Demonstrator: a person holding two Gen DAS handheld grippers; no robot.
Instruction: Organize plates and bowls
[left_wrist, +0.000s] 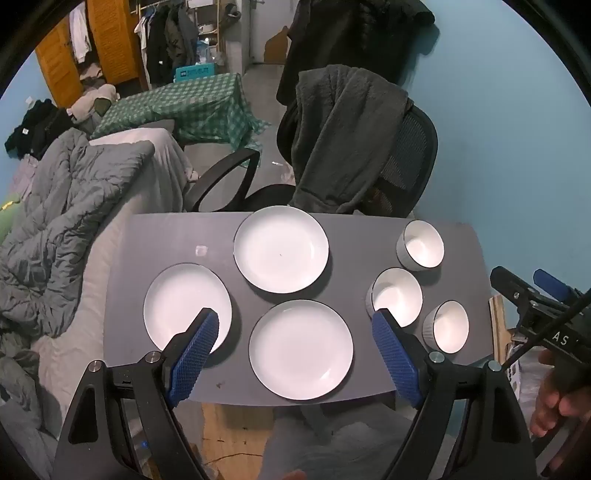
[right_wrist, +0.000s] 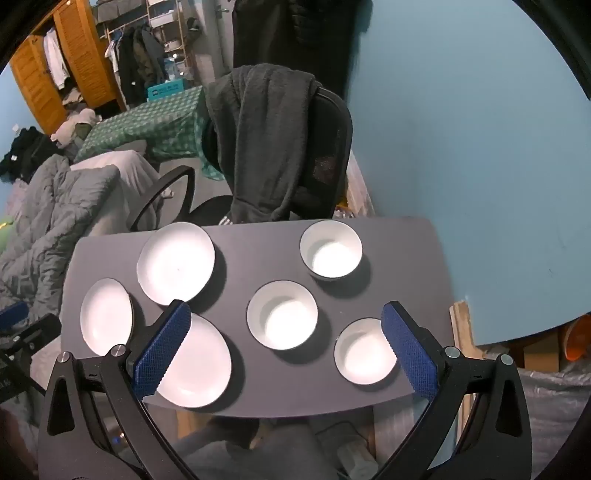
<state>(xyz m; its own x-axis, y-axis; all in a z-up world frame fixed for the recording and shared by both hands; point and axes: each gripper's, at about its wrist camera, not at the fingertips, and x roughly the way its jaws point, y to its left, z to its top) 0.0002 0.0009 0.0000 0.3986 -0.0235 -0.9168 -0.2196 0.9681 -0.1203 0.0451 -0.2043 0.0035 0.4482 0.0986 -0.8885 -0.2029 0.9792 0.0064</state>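
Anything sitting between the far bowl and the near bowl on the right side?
Yes, the middle bowl lies between the far bowl and near bowl, set slightly left of their line; the right wrist view shows it.

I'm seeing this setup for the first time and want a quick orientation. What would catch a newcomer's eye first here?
The white dishes on the grey table: three plates spread over its left half, three bowls in a loose line down its right half, none stacked. Next, the blue-padded left hand-held gripper and right hand-held gripper, both open and empty above the near edge. Behind the table, a dark fleece drapes an office chair.
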